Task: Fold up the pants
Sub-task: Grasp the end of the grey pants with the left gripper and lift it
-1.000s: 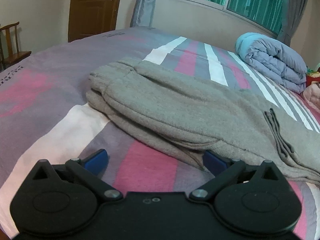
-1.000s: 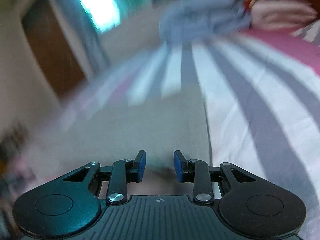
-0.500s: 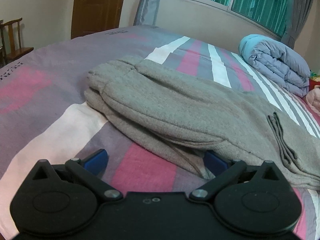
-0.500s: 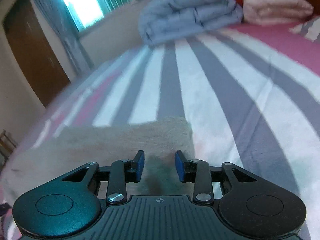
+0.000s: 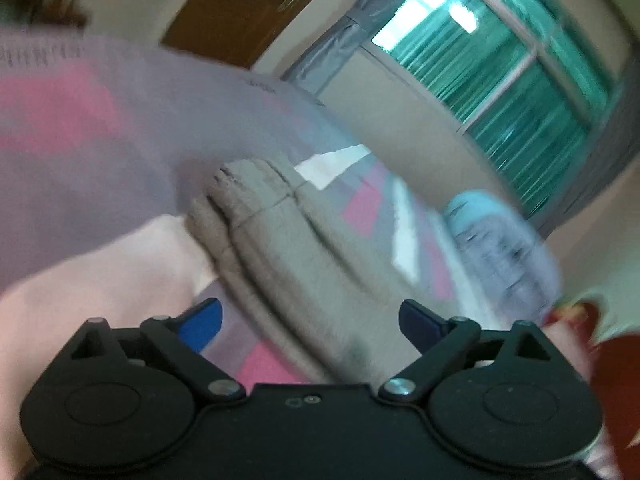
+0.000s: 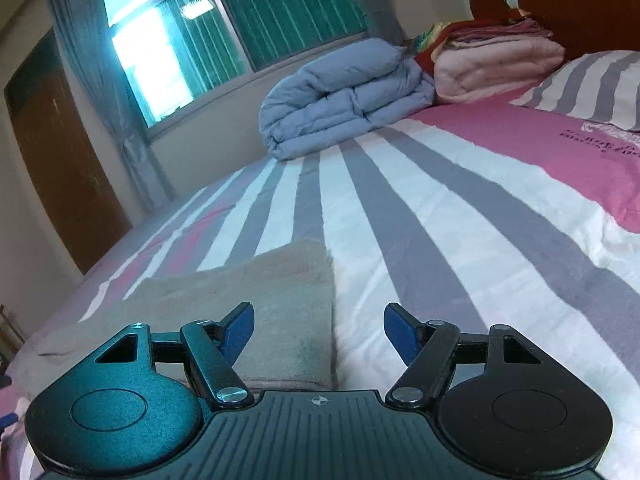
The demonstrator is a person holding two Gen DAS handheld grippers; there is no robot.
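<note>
The grey fleece pants [image 5: 288,240] lie folded lengthwise on the striped bed; the left wrist view is blurred and tilted. My left gripper [image 5: 310,322] is open, its blue pads on either side of the pants' near edge, holding nothing. In the right wrist view the pants' end [image 6: 256,300] lies flat just ahead and left. My right gripper [image 6: 319,334] is open and empty, its left pad [image 6: 239,330] over the cloth's corner and its right pad over bare sheet.
The bed sheet [image 6: 460,216] has grey, white and pink stripes. A folded blue duvet [image 6: 344,96] and a pink blanket stack [image 6: 496,68] sit at the far side under the window. A striped pillow [image 6: 592,80] lies right. A brown door [image 6: 60,168] stands left.
My right gripper has opened wide from a narrow gap, leaving the pants' end on the bed. My left gripper has swung and tilted sharply, and its view has blurred; it stays open.
</note>
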